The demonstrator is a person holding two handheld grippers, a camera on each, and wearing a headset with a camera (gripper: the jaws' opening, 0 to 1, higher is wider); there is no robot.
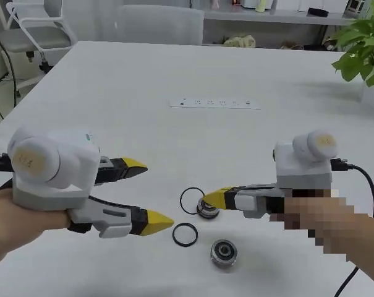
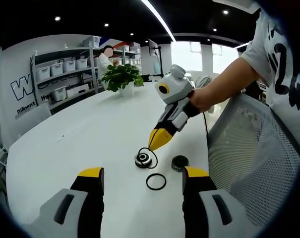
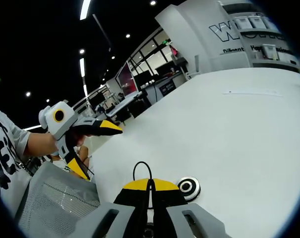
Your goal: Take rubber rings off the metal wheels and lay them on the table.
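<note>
Two metal wheels lie on the white table (image 1: pixel 174 74): one (image 1: pixel 207 208) (image 2: pixel 142 159) (image 3: pixel 188 187) by my right gripper's tip, the other (image 1: pixel 224 252) (image 2: pixel 179 162) nearer me. A thin black rubber ring (image 1: pixel 191 200) (image 2: pixel 150 157) (image 3: pixel 142 169) sits against the first wheel. My right gripper (image 1: pixel 210 198) (image 2: pixel 154 144) (image 3: pixel 150 186) is shut with its yellow tips on that ring's edge. A second ring (image 1: pixel 185 234) (image 2: pixel 155 181) lies loose on the table. My left gripper (image 1: pixel 146 193) (image 2: pixel 142 173) (image 3: pixel 92 148) hovers open to the left, with nothing between its jaws.
A white power strip (image 1: pixel 214 103) lies across the middle of the table. A potted plant (image 1: pixel 363 52) (image 2: pixel 121 77) stands at the far right corner. Chairs (image 1: pixel 38 31) stand beyond the far edge. A cable (image 1: pixel 366 185) trails from the right gripper.
</note>
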